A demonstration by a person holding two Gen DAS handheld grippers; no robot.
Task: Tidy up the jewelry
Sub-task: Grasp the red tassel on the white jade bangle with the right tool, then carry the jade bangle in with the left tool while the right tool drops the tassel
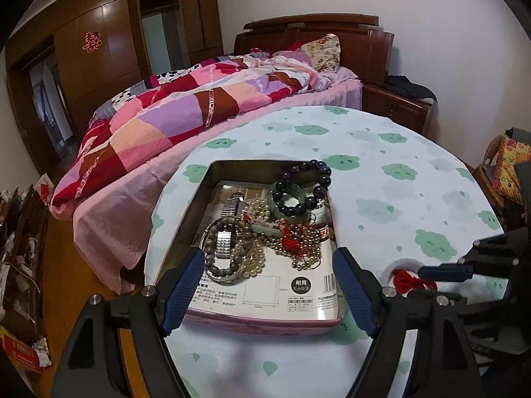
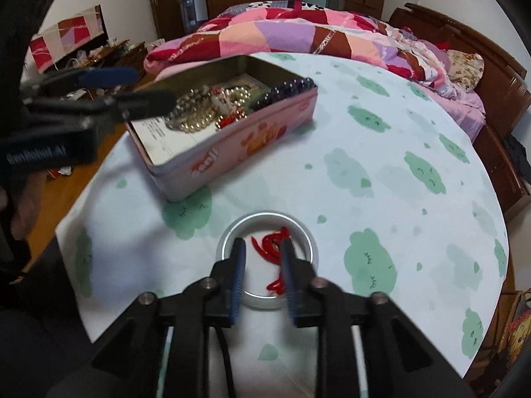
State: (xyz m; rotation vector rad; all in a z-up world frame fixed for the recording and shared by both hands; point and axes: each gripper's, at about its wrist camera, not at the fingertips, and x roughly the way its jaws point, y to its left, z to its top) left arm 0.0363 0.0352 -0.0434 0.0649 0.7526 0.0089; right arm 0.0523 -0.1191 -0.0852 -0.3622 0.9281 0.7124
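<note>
The right gripper (image 2: 264,248) is hovering over the small round tin (image 2: 307,232), its jaws a little apart around the red cord (image 2: 270,243) lying inside, not pressing it. The left gripper (image 1: 268,262) is standing wide open above the pink tin box (image 1: 232,323) holding bracelets and pearl strands (image 1: 255,258) on the table (image 1: 381,179).

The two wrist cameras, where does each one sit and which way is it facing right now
Left wrist: on the left gripper, tilted down over the pink tin of jewelry toward the bed; its own blue-padded fingers show, open, with the right gripper at the right edge.
Right wrist: on the right gripper, tilted down over the small round tin holding a red cord; its fingers straddle the cord, and the left gripper shows.
Shared: both tins, tablecloth, bed.
</note>
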